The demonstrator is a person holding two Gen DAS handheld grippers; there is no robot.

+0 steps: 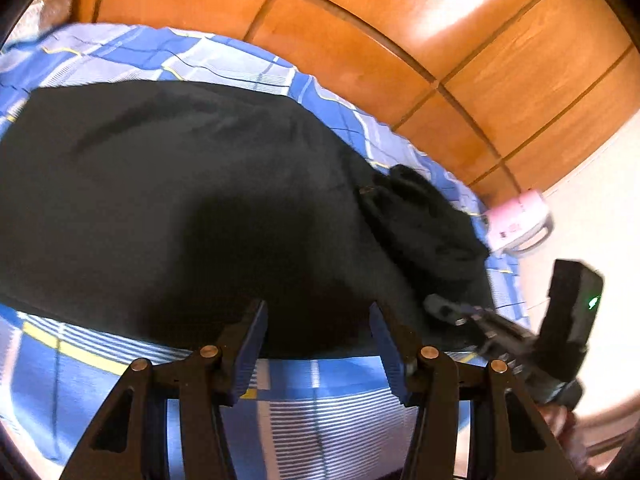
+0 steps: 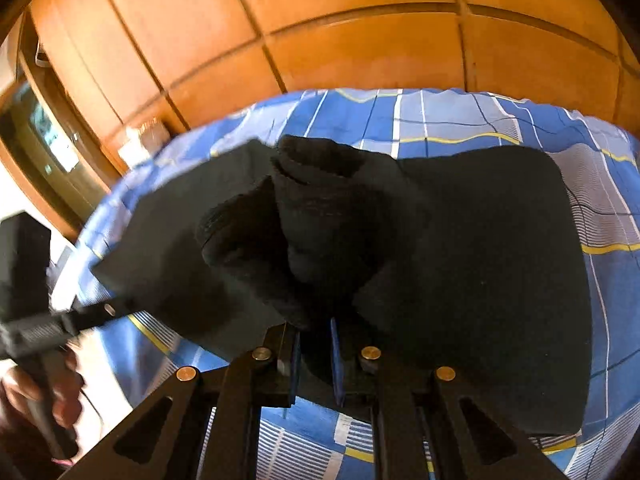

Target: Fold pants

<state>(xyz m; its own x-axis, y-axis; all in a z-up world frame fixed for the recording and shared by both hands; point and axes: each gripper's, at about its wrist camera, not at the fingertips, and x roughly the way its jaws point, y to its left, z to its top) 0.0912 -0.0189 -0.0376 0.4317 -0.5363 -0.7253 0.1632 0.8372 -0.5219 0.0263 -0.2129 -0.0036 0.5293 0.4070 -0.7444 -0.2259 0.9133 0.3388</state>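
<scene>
The left gripper [image 1: 318, 334] hovers with its jaws spread wide, nothing between the blue pads [image 1: 250, 354]. The right gripper [image 2: 314, 354] has its jaws drawn close, pinching a bunched fold of the black pants [image 2: 480, 240]. A bare hand [image 2: 38, 394] grips the left handle.

The black pants [image 1: 180, 208] run past the left edge of the left wrist view, so their full length cannot be seen there. In the right wrist view the bunched cloth [image 2: 304, 240] covers the fingertips of the right tool [image 2: 314, 344]; how much fabric sits between them is hidden. The left tool [image 2: 92, 314] is blurred there, its tips lost behind the pants' edge. A pink object [image 1: 518, 220] beyond the bed [image 1: 100, 52] is too smeared to identify. The hand [image 2: 44, 392] is cut off at the frame's edge.
</scene>
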